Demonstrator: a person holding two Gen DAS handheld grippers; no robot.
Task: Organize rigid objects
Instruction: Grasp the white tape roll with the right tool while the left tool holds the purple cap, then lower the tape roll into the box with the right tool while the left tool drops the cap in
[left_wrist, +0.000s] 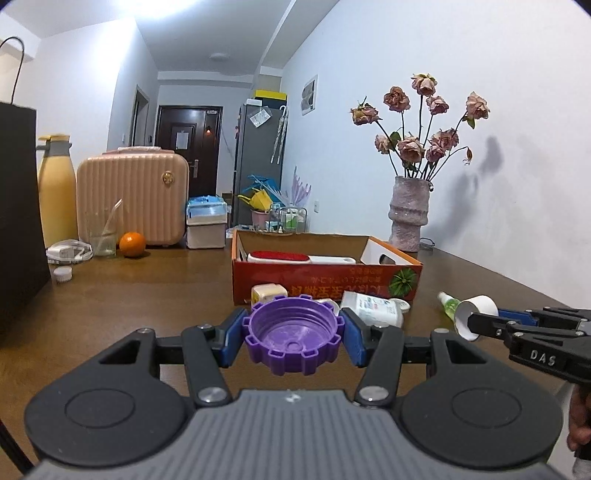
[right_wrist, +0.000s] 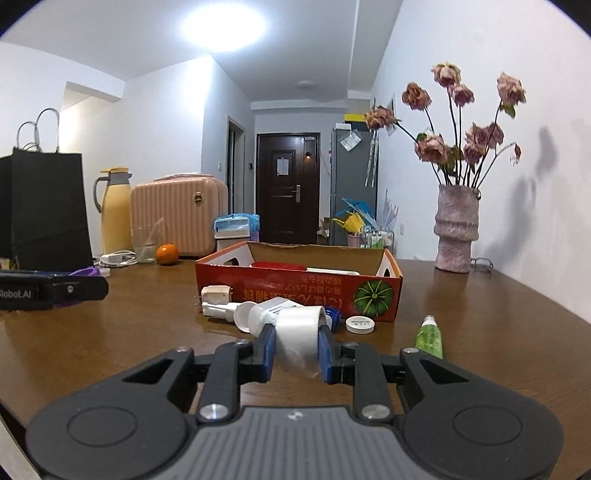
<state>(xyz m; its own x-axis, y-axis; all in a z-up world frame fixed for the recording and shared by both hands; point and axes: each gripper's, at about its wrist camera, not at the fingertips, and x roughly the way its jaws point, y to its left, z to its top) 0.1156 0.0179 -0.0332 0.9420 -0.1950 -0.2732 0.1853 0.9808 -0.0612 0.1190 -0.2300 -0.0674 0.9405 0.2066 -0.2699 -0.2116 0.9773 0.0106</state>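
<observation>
My left gripper (left_wrist: 293, 334) is shut on a purple notched cap (left_wrist: 291, 339), open side up, held above the brown table (left_wrist: 147, 295). My right gripper (right_wrist: 297, 349) is shut on a white cup-shaped cap (right_wrist: 297, 332); it also shows in the left wrist view (left_wrist: 474, 317). The red cardboard box (left_wrist: 325, 277) stands ahead, holding a red-topped white brush (left_wrist: 280, 257). In front of the box lie a white bottle (left_wrist: 371, 308), a plug adapter (right_wrist: 216, 295), a small round white lid (right_wrist: 360, 325) and a green spray bottle (right_wrist: 428, 336).
A pink vase of dried roses (left_wrist: 408, 218) stands at the back right. On the left stand a black paper bag (left_wrist: 18, 206), a yellow thermos (left_wrist: 55, 192), a pink case (left_wrist: 131, 199), a glass (left_wrist: 101, 232) and an orange (left_wrist: 132, 244).
</observation>
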